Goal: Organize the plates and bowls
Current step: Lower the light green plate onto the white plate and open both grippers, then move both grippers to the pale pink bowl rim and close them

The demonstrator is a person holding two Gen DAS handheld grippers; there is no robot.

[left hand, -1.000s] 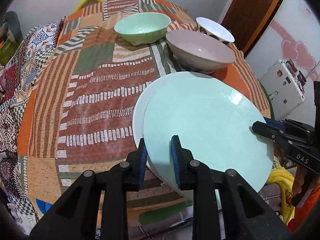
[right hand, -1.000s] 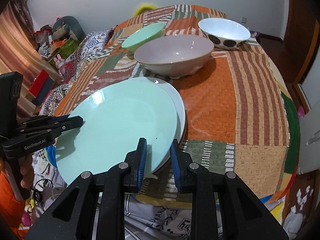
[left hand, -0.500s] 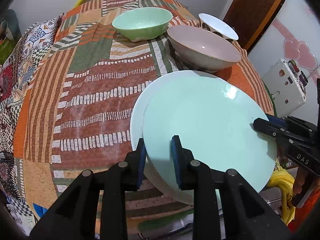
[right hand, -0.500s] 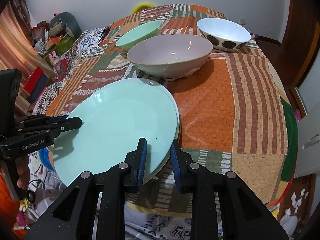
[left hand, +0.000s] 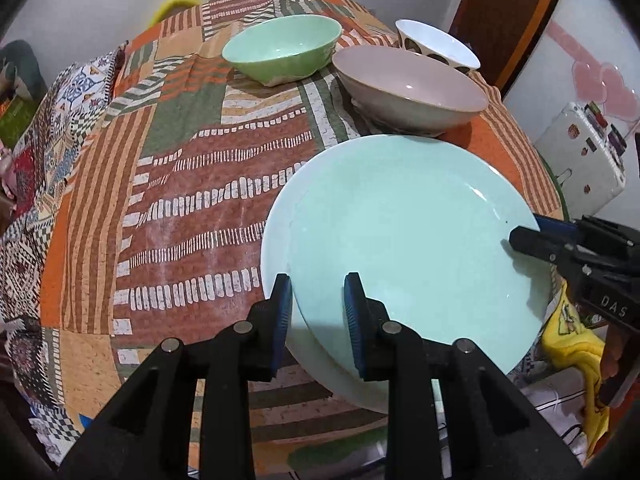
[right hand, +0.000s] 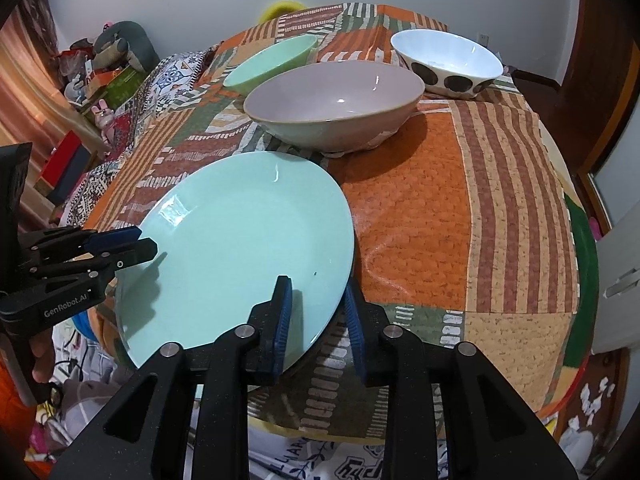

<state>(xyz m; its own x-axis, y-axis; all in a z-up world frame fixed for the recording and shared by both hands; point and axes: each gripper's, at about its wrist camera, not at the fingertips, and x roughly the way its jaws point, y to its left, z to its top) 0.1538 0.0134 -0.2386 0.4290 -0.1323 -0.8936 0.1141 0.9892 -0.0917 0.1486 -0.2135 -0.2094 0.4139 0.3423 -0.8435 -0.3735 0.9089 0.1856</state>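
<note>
As right gripper (right hand: 316, 312) opens, green plate (right hand: 240, 252) settled, white plate (left hand: 276, 216) covered

Your green plate (left hand: 408, 240) now covers the white plate (left hand: 280, 216) almost fully; your right gripper (right hand: 316, 312) has just been opening around its rim.

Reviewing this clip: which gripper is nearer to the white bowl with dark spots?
Right. The right gripper straddles the mint plate's rim on the side facing the spotted bowl; the left gripper is at the plate's opposite rim, farther away.
</note>
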